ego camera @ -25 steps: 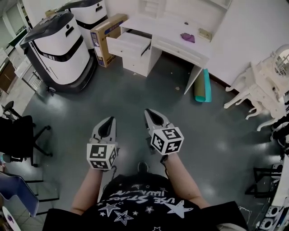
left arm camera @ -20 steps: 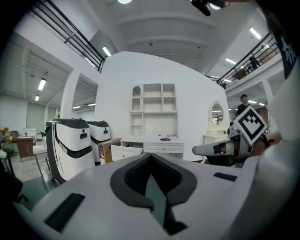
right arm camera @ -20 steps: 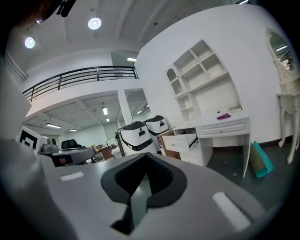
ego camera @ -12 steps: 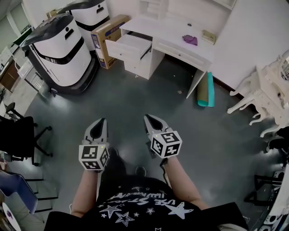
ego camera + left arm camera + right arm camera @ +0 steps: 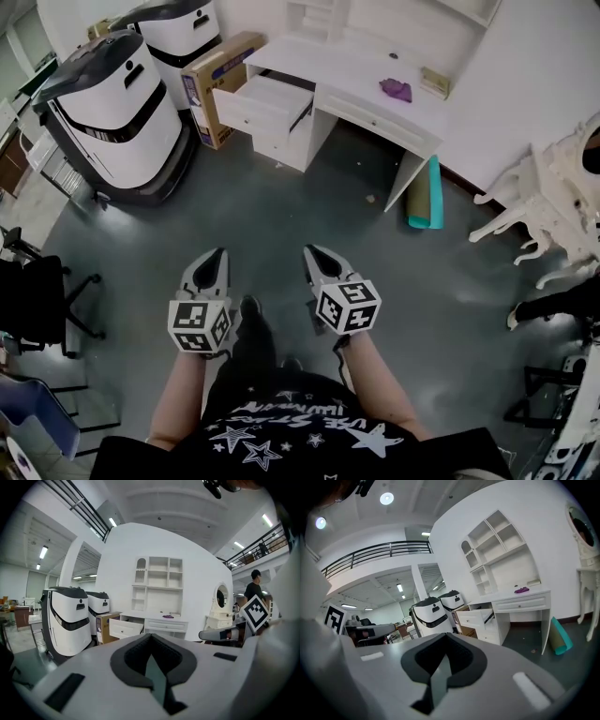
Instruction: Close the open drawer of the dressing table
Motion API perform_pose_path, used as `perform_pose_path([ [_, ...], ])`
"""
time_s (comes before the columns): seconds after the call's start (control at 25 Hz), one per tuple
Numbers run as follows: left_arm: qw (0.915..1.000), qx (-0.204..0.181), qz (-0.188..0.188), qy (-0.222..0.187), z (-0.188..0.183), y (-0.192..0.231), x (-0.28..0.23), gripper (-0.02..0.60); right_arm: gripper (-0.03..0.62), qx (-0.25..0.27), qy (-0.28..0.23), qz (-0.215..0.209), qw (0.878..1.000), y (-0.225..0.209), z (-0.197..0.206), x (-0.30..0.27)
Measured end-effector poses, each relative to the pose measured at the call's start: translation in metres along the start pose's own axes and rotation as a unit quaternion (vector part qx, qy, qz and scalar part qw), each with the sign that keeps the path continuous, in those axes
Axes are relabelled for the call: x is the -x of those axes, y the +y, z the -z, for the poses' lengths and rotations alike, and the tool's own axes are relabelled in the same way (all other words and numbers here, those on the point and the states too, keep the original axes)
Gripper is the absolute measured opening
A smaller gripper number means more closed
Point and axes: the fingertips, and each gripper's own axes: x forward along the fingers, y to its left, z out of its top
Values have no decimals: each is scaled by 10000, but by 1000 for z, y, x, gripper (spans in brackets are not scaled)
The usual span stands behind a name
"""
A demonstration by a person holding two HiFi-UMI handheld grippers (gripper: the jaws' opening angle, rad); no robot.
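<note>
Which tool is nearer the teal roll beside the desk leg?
Right. The right tool sits short and left of the teal roll; the left tool is even farther left.

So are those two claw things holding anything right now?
Nothing is held. The left gripper and the right gripper are both shut and empty, well short of the open drawer.

This is looking like a big lab or test hall. A railed mezzanine (image 5: 377, 550) is running under a high ceiling with strip lights (image 5: 112, 522). A bare grey floor (image 5: 281, 216) is spreading wide, and 2 bulky white-and-black machines (image 5: 112, 112) are standing beside a cardboard box (image 5: 220, 89). A white dressing table (image 5: 356, 80) is sitting against a freestanding white wall (image 5: 154, 541), like a staged room corner.
</note>
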Motion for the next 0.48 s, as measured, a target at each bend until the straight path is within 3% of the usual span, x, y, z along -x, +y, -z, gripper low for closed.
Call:
perform_pose_path([
  [0.24, 9995, 47, 271, 162, -3, 32, -65, 9, 3, -221, 290, 271, 9990, -29, -5, -68],
  [0.48, 9970, 119, 673, 358, -14, 66, -120, 9, 3, -292, 320, 442, 9981, -38, -36, -135],
])
